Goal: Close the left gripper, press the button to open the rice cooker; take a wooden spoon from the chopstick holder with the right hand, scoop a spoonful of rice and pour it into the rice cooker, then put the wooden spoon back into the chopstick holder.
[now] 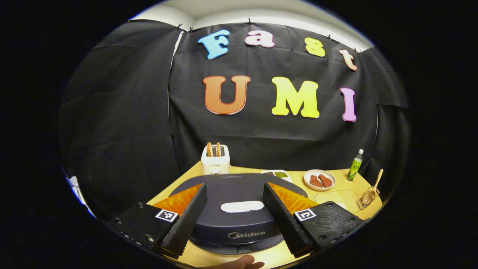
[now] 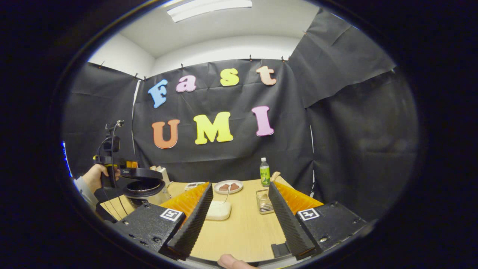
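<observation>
Hovering left gripper [image 1: 235, 220], rice cooker [image 1: 239, 224] beneath

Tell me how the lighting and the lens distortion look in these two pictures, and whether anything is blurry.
Left gripper view: strong fisheye bend, dim edges, rice cooker sharp with little glare on its lid; the far bottle is small but clear. Right gripper view: a bright ceiling light blows out at the top, walls curve, the table is evenly lit, and the other gripper at the left looks soft.
</observation>
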